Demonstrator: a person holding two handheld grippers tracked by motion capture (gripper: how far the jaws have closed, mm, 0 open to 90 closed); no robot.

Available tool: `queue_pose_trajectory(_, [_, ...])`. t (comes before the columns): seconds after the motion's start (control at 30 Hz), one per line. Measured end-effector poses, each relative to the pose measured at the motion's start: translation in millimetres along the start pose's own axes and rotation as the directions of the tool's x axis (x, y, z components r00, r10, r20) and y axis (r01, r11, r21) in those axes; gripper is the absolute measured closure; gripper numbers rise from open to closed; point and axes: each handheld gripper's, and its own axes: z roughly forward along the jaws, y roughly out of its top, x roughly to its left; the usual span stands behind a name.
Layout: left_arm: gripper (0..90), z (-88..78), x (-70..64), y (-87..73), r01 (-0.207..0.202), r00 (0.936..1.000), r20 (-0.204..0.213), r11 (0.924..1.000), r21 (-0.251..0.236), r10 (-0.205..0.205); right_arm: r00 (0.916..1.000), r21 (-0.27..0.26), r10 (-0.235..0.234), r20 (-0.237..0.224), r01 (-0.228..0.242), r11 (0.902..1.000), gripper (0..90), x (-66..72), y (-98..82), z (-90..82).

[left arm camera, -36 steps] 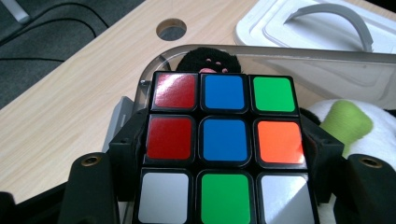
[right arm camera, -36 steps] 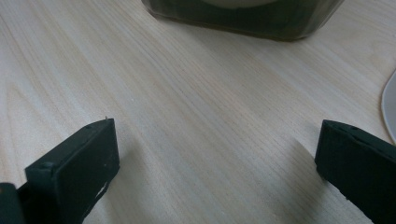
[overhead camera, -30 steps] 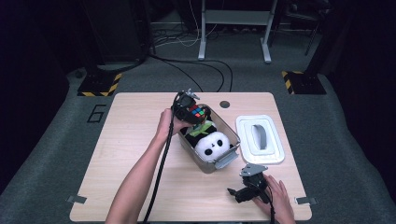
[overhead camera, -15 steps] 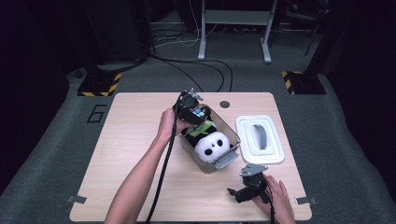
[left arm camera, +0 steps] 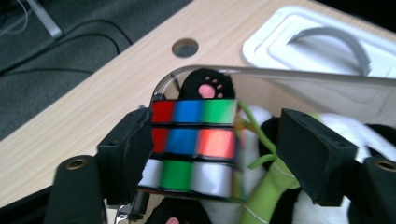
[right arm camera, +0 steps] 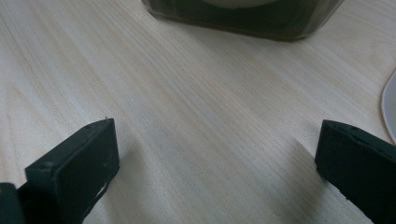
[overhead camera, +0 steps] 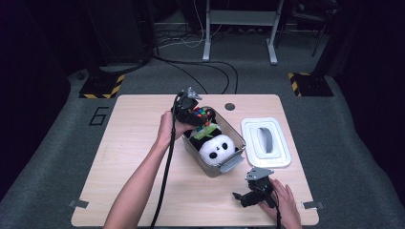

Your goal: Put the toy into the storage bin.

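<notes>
**Cube between my left jaws, over the bin's far corner**

From my left gripper view, the puzzle cube (left arm camera: 191, 147) sits square to the camera, rows level, one face toward me; a cube has no long axis to report. Its top row reads red, blue, green; I see no lettering on it. My left gripper (overhead camera: 199, 118) stands about half open: one jaw lies against the cube's 9 o'clock side, while the 3 o'clock jaw stands clear, so I cannot call it a firm hold. The cube hangs over the clear bin (overhead camera: 237, 163), above the panda plush (overhead camera: 217, 147). A "6" (overhead camera: 99, 116) marks the floor at the table's 9 o'clock. My right gripper (overhead camera: 246, 198) rests wide open, holding nothing, on the table (overhead camera: 129, 157) at 5 o'clock. The white lid (overhead camera: 265, 141) lies at 3 o'clock.
</notes>
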Motion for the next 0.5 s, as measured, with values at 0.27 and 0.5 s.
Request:
queue_pose_trajectory(0.27, [38.1, 11.1, -2.8, -4.5, -0.022, 0.9977, -0.064, 0.9997, 0.008, 0.023, 1.0, 0.0, 0.0, 0.0, 0.0, 1.0, 0.0, 0.0, 0.0, 0.0])
queue_pose_trajectory(0.5, [48.2, 16.0, 3.0, -6.8, -0.029, 0.9964, -0.079, 0.9995, 0.007, 0.03, 1.0, 0.0, 0.001, -0.001, -0.001, 1.0, 0.0, 0.1, 0.0, 0.0])
